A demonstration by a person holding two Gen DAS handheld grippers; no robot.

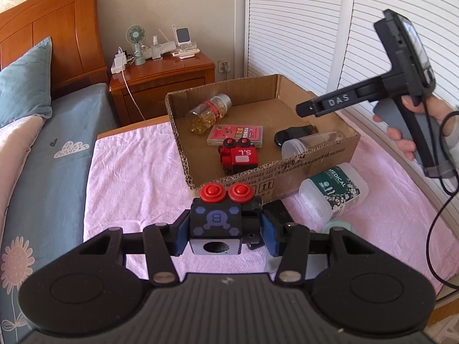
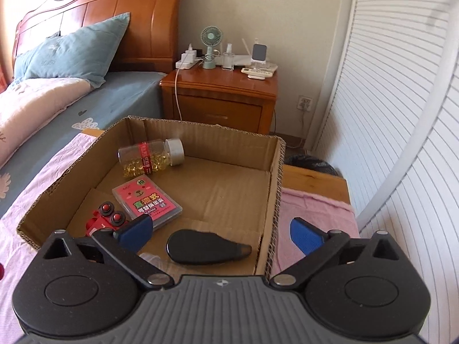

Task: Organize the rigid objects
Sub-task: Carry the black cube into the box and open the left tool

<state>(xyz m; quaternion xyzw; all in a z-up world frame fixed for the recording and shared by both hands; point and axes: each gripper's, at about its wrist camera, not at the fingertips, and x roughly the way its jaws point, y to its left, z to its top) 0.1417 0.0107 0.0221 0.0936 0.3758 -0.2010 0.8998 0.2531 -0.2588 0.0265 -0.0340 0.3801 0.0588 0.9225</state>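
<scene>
My left gripper (image 1: 225, 229) is shut on a black toy block (image 1: 215, 219) with a purple B and two red buttons, held above the pink cloth just in front of the cardboard box (image 1: 287, 172). Inside the box lie a capsule bottle (image 1: 209, 111), a pink card case (image 1: 235, 134), a red toy block (image 1: 239, 156), a black oval object (image 1: 289, 136) and a clear jar (image 1: 309, 143). My right gripper (image 2: 221, 232) hangs open over the box's near right corner (image 2: 266, 258), empty, with the black oval object (image 2: 206, 248) below it.
A white medical bottle (image 1: 332, 192) lies on the pink cloth (image 1: 137, 177) right of the box, with a pale green round thing (image 1: 340, 225) beside it. A hand (image 1: 401, 143) holds the right tool. Bed (image 1: 43, 172) left, nightstand (image 2: 221, 94) behind, louvred doors (image 2: 387, 143) right.
</scene>
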